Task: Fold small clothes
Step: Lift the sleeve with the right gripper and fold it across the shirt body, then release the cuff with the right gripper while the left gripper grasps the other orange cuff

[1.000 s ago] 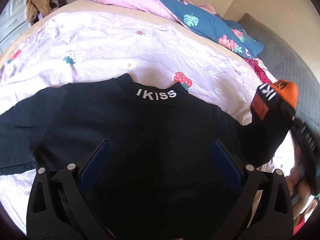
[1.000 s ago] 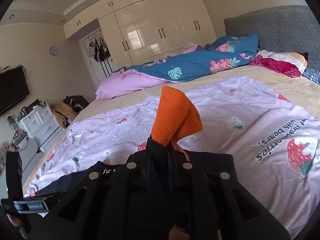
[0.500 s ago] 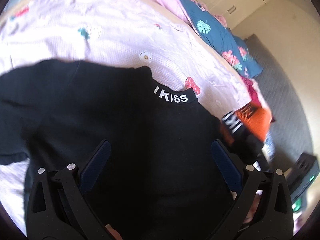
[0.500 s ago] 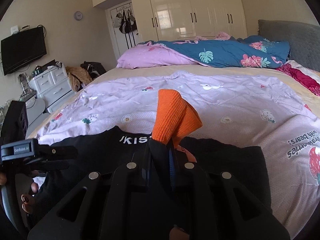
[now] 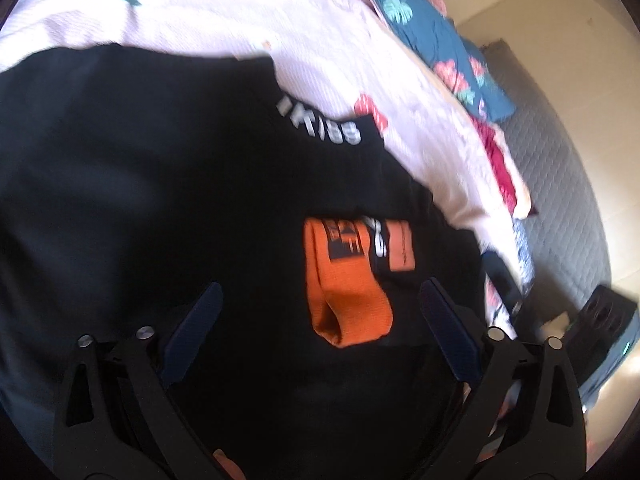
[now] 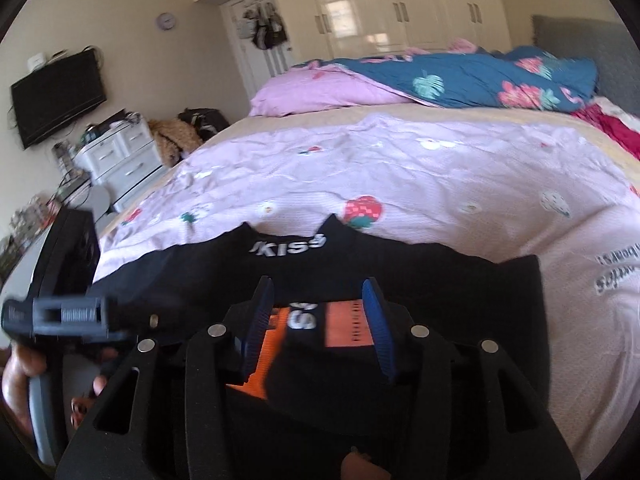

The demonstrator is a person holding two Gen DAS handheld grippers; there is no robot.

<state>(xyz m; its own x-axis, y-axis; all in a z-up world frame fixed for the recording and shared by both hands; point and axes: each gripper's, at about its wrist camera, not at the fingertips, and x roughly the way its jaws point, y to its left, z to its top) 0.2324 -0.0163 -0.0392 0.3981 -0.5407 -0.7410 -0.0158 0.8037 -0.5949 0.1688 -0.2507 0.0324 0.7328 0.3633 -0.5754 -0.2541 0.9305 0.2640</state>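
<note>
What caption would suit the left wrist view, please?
Open left gripper above black sweater, its orange-cuffed sleeve folded across the body.

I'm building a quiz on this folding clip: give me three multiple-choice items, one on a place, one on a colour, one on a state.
1. Where does the sleeve cuff lie?
A. on the black top
B. on the pink pillow
C. on the floor

2. What colour is the cuff?
A. green
B. orange
C. white

3. How do the right tongs stand?
A. shut on the cuff
B. shut on the collar
C. open

Answers:
1 A: the left wrist view shows it folded over onto the black top.
2 B: it is bright orange.
3 C: the blue pads stand apart with the sleeve between them.
</note>
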